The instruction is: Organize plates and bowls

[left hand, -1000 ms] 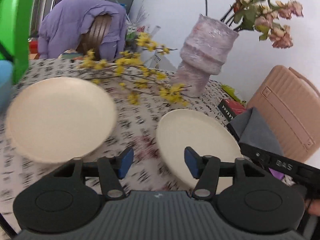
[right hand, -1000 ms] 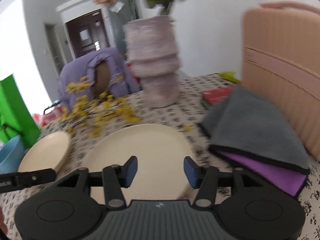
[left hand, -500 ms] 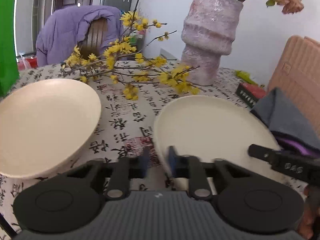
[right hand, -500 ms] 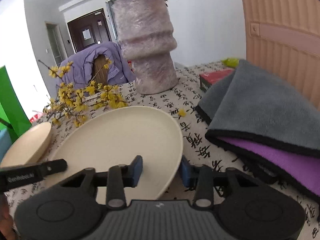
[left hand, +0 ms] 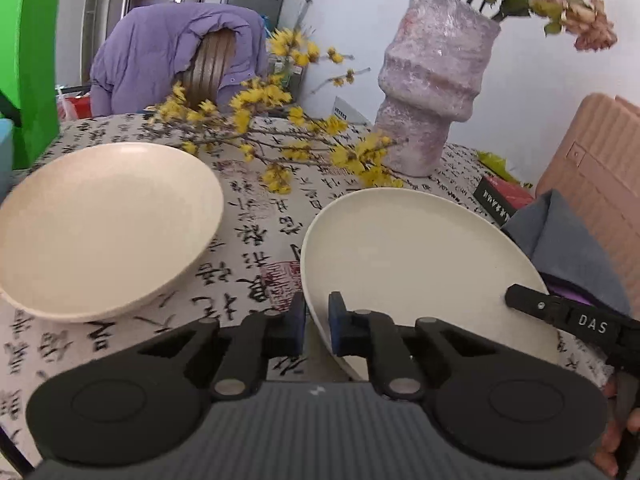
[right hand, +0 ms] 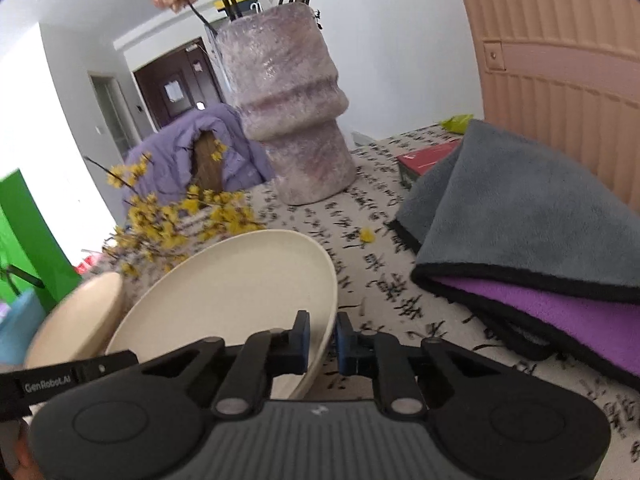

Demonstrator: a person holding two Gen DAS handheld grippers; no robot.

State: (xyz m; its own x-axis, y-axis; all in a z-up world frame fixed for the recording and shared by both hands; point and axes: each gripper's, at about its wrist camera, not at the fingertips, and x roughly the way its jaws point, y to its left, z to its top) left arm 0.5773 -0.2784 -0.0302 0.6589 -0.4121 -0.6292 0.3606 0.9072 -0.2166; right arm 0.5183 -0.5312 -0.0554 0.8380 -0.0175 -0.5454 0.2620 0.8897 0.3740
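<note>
Two grippers on one plate, and it's a proper shared grip! The left gripper (left hand: pixel 316 330) has its blue fingers (left hand: pixel 297 330) clamped on the near left rim of the cream plate (left hand: pixel 416 256), one pad above the lip, one under it. The right gripper (right hand: pixel 322 340) pinches the same plate (right hand: pixel 236 292) on its right edge, fingers drawn together on the rim with only the thin lip between them. Why both? My read: a wide, shallow plate held at one edge would sag or twist, so opposite pinches keep it level for the carry.

Where's the plate? Near the front of the desk (left hand: pixel 256 240), its right side close against the folded cloths, and in the right wrist view it looks tipped up on that side, so perhaps just coming off the patterned cloth. I can't say for certain it's clear.

Count them up: two cream plates in all. The second plate (left hand: pixel 100 228) lies to the left, untouched, apart from the first, the likely stacking spot. One pale blue bowl (right hand: pixel 16 328) peeks in at the far left edge. One tall pink vase (left hand: pixel 432 96), one spray of yellow blossom (left hand: pixel 280 148), and two cloths, grey (right hand: pixel 520 208) over purple (right hand: pixel 552 312).
</note>
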